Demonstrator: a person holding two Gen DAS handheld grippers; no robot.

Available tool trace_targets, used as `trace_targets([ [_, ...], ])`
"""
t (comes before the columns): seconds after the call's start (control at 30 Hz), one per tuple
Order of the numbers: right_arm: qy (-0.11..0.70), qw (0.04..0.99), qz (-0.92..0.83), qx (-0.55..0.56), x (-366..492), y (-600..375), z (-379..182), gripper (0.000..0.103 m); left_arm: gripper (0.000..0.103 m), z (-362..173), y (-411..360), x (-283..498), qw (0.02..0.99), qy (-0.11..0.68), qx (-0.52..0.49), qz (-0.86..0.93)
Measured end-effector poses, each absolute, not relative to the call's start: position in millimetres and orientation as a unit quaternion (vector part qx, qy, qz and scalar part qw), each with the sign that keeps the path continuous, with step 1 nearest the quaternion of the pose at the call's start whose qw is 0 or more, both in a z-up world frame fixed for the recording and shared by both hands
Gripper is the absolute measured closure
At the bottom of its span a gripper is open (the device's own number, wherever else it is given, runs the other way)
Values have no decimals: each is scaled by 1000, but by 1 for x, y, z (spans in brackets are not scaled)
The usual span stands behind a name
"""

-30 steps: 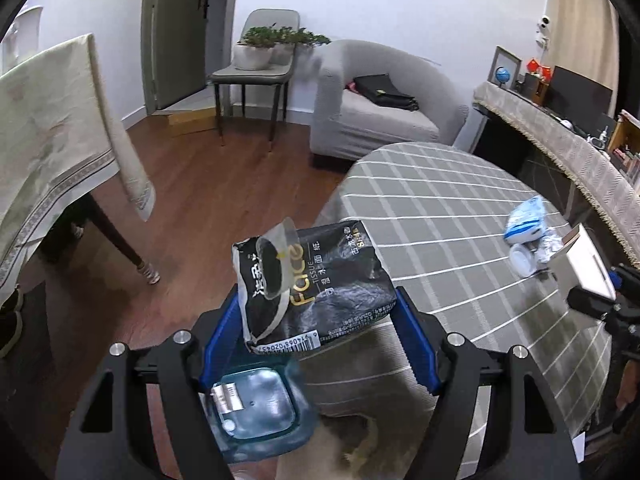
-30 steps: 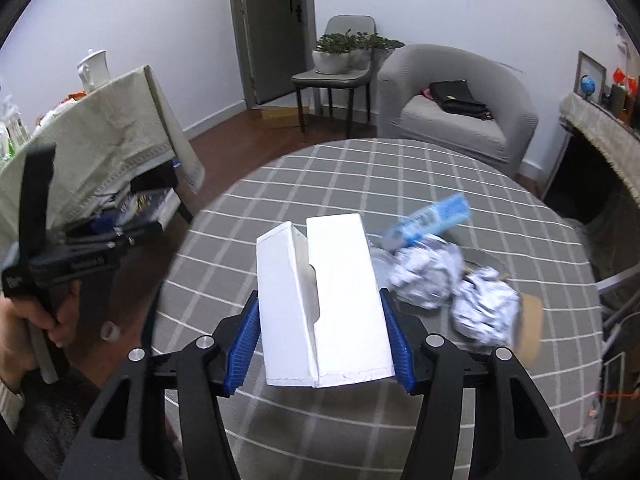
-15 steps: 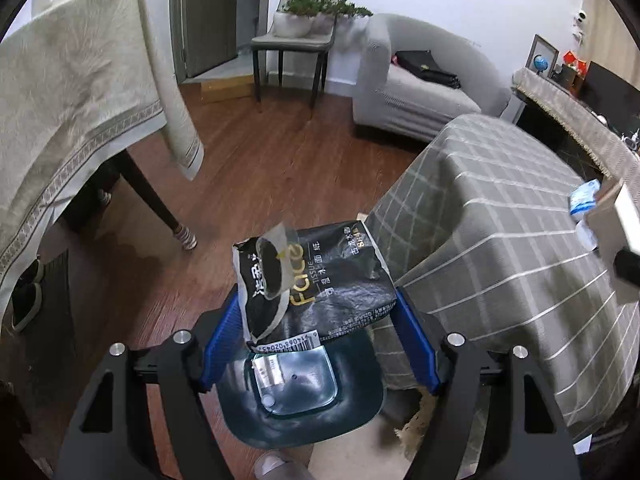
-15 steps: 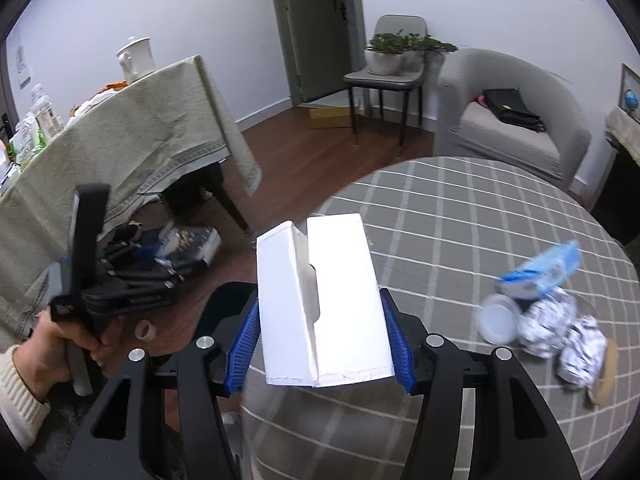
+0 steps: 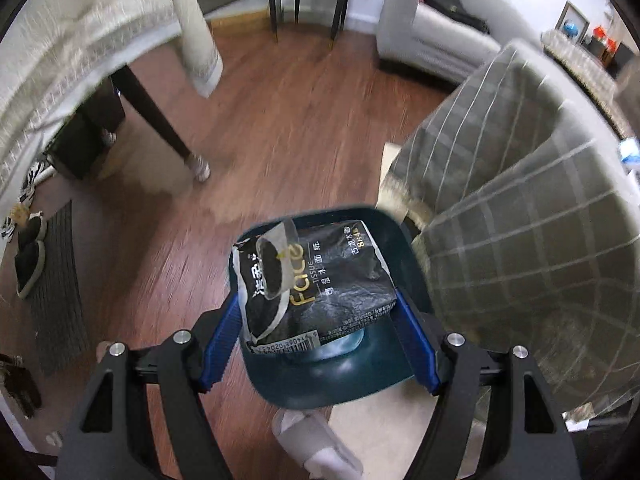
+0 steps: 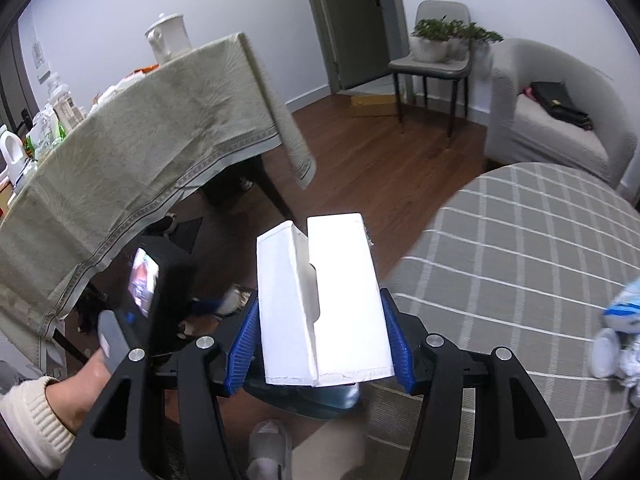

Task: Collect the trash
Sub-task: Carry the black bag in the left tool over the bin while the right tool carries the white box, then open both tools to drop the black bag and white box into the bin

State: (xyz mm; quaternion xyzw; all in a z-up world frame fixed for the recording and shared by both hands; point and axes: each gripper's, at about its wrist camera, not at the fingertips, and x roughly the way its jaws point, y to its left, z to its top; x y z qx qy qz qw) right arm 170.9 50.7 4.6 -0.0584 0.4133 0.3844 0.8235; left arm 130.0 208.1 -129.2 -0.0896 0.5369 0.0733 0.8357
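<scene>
My left gripper point(image 5: 318, 312) is shut on a black tissue packet point(image 5: 320, 280) and holds it right above a dark teal trash bin point(image 5: 328, 376) on the wood floor beside the round table. My right gripper point(image 6: 318, 332) is shut on a white cardboard box point(image 6: 332, 304), held over the floor near the table edge. A bit of the teal bin point(image 6: 304, 400) shows under the box. More trash lies on the table at the far right: a blue-white wrapper point(image 6: 624, 308) and foil balls point(image 6: 630, 364). The left gripper's body point(image 6: 156, 296) shows in the right wrist view.
The round table with a grey checked cloth point(image 5: 520, 208) point(image 6: 520, 260) is on the right. A cloth-draped table point(image 6: 140, 140) stands left, its dark leg point(image 5: 156, 116) near the bin. My slippered foot point(image 5: 316, 444) is by the bin. A grey armchair point(image 6: 560, 120) and a chair with plants point(image 6: 436, 60) stand behind.
Both grippers have swung left and down, off the round table toward the floor. The black packet now hangs over the teal bin. The white box has left the tabletop area.
</scene>
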Motion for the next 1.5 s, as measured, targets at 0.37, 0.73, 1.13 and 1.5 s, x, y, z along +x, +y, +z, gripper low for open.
trace_targets([
  [0.37, 456, 795, 392, -76, 174, 98, -24, 45, 27, -171, 226, 120, 792, 594, -128, 50],
  [0.73, 482, 784, 382, -88, 179, 116, -47, 45, 20, -166, 230, 117, 797, 594, -106, 42],
  [1.13, 507, 770, 373, -107, 181, 131, -76, 45, 38, -114, 266, 98, 843, 515, -134, 83],
  [1.5, 558, 733, 354, -162, 179, 147, -135, 45, 58, -58, 267, 86, 885, 431, -152, 84],
])
